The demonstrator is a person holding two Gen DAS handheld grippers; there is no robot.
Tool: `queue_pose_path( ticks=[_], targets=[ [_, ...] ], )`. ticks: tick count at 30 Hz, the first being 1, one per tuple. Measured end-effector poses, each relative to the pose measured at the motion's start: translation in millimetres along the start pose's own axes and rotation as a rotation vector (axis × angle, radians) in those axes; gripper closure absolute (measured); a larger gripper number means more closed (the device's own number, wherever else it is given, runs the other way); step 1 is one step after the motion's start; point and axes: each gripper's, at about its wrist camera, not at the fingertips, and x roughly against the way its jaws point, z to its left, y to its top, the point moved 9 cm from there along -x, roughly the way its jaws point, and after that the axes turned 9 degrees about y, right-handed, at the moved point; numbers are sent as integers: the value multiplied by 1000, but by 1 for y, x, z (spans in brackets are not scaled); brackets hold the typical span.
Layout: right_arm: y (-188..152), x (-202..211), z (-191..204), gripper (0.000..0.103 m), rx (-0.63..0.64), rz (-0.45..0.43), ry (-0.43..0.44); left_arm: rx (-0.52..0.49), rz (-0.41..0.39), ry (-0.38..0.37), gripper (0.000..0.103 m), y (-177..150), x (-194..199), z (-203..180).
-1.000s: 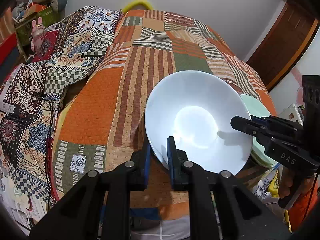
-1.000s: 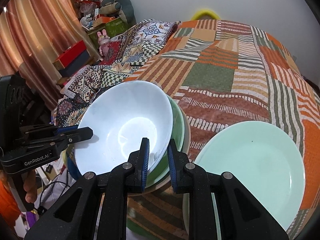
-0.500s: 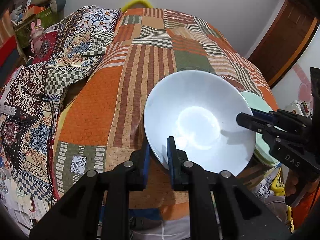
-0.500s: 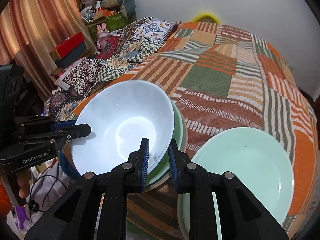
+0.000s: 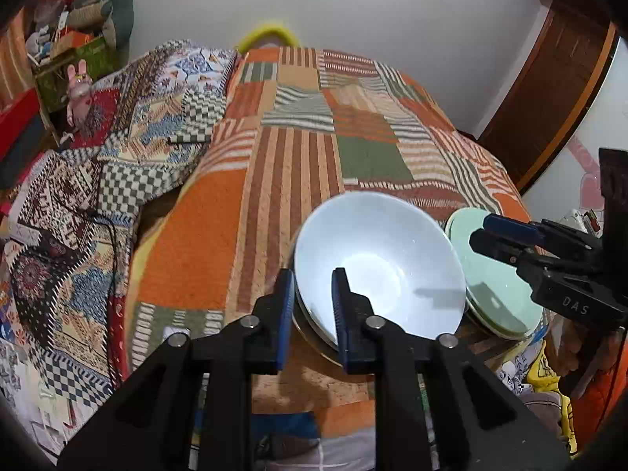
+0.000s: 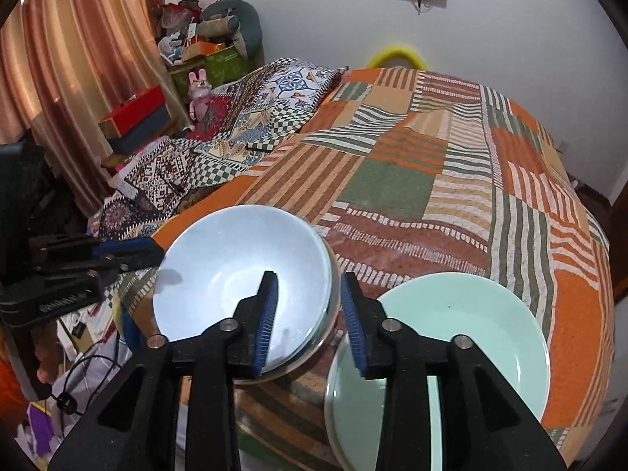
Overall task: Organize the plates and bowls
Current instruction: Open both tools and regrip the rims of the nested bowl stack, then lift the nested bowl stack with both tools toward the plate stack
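A white bowl [image 5: 376,263] [image 6: 235,274] sits nested in a clear glass bowl [image 6: 333,298] on the patchwork bedspread. My left gripper [image 5: 312,298] straddles the white bowl's near-left rim; its jaws are opening and the pads stand off the rim. My right gripper [image 6: 310,314] straddles the opposite rim, jaws opening too, with one finger over the inside and one outside, neither pressing. Each gripper shows in the other's view: the right gripper [image 5: 502,235] and the left gripper [image 6: 129,251]. A pale green plate [image 6: 471,333] [image 5: 494,286] lies right of the bowls.
The striped bedspread [image 6: 392,180] stretches away behind the dishes. A rumpled patterned blanket [image 5: 117,165] lies to the left. The bed's near edge [image 5: 314,412] is just below the bowls. Boxes and a toy rabbit [image 6: 200,94] stand by the curtain.
Both grippers were shut on the white bowl's rim and held it tilted; now their jaws have parted and the bowl sits level in the stack. The left gripper has risen slightly.
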Motion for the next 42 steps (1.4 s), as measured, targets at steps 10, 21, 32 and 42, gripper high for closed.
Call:
queue_pose_path(
  ticks=[10,21,32,42],
  targets=[
    [-12,-12,-10,56,-65,36,43,61,94,-32,53,-16,-27,14],
    [-27,-36,-12,56,-100,97,79,101,160,-106,53,-29,-53,14],
    [-30,-54,-9,63,-134,132,155,149,208,-203,54,-33,-68,11],
    [-30,-53,-11,73,-162,120,151,157,204,-223,70,-32,-64,4]
  ],
)
